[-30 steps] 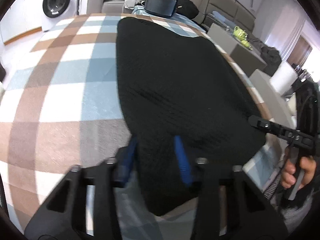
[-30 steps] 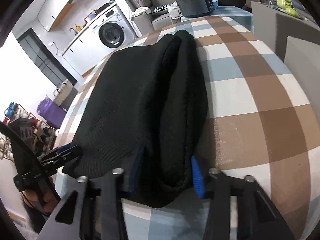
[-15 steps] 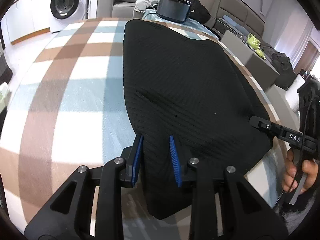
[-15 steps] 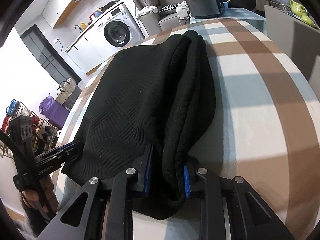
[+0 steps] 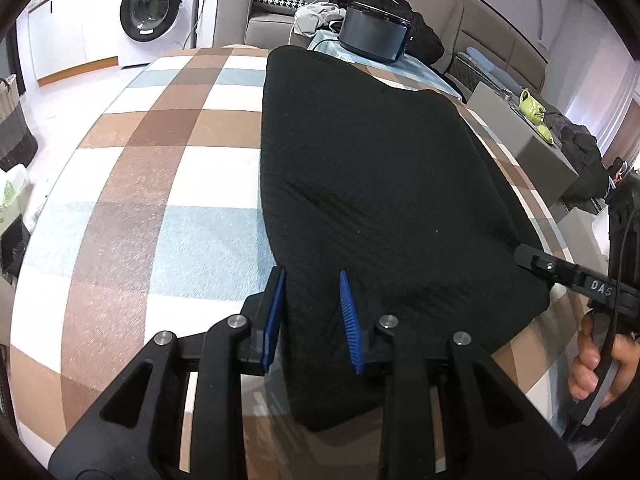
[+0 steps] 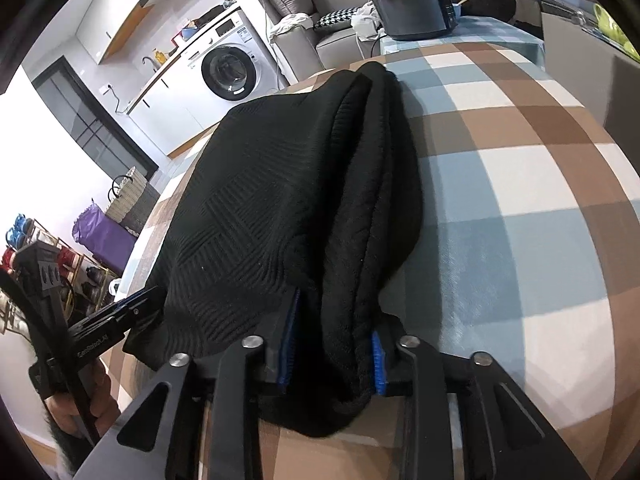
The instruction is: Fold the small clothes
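Left gripper [image 5: 312, 316]: angled downward, blue pads [image 5: 273, 320] closed on a fold of the black garment [image 5: 380, 184]. Right gripper [image 6: 334, 344]: angled downward, jaws opening, thick bunched cloth between the pads. Left hand [image 6: 76, 400] and right hand [image 5: 596, 364]: each wrapped around its gripper's handle.

A lived-in home: washing machine [image 5: 150, 12] under a counter, grey sofa [image 5: 260, 20], checked tablecloth [image 5: 160, 152].

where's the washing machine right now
In both wrist views the washing machine stands upper left, under the white counter, beyond the far end of the checked table and left of the grey sofa.
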A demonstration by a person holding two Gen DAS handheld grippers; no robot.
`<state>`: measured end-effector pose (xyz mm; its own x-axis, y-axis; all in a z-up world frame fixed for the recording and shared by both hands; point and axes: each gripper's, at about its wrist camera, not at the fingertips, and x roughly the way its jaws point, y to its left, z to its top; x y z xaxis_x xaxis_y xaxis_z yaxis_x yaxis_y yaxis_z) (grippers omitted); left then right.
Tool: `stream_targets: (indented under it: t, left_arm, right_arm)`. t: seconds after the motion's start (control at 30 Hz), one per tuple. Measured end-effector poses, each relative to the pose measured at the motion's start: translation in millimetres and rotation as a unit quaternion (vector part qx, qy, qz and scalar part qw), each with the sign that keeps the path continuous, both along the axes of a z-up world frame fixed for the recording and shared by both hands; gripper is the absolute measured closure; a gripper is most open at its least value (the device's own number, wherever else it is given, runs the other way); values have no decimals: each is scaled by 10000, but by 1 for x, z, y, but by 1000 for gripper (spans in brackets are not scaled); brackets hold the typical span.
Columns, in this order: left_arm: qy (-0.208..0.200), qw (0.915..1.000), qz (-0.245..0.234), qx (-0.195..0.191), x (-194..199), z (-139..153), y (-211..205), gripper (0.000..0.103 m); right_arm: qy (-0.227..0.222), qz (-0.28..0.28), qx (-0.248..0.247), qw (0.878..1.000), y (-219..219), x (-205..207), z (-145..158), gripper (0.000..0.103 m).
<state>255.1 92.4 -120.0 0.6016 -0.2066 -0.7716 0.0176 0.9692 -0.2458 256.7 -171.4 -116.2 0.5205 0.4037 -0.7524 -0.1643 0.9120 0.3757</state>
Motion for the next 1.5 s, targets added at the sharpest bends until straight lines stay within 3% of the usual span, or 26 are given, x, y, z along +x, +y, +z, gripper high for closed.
stream_targets:
  t: [0.2,0.3,0.33,0.37,0.43,0.47,0.53,0.63,0.7,1.07,1.3,1.5]
  left_arm:
    - [-150,9998,45,158,-24,7,2,79]
    - [-471,9980,83,408,-42,20,2,77]
    - [-588,9972,72,462,-48,26,2,71]
    - [-710,9961,63,512,-54,31,1,64]
    - [-1016,9932,78,567,-69,43,1,34]
    - [-1208,9911,88,556,-76,49,1,29]
    - [-1472,9876,71,550,-88,59,2,15]
    - [-1855,9806,80,620,-103,69,0,0]
    - [-2097,9754,101,676,-112,71,-1,0]
    - [-2601,9640,-8,560,-137,75,-2,0]
    - [-2666,9626,57,485,-138,65,0,0]
    - [-2636,9635,84,464,-136,58,0,0]
  right_arm:
    - [10,-179,40,9998,-22,-21,2,69]
    - [-251,-244,-107,9993,-27,-34,12,65]
    - [-443,-251,-228,9984,-28,-39,19,55]
    - [-667,-248,-341,9969,-27,-45,27,38]
    - [-1138,-202,-427,9924,-27,-61,43,16]
    - [-1334,-161,-414,9901,-27,-66,49,9]
    - [-1680,-49,-399,9850,-27,-77,60,2]
    - [-1988,164,-379,9792,-26,-87,70,0]
    - [-2119,246,-408,9761,-24,-90,74,0]
    - [-2927,312,-283,9553,-30,-110,73,0]
    - [-3159,512,-412,9465,-25,-119,70,0]
    - [-3144,501,-365,9473,-24,-117,62,0]
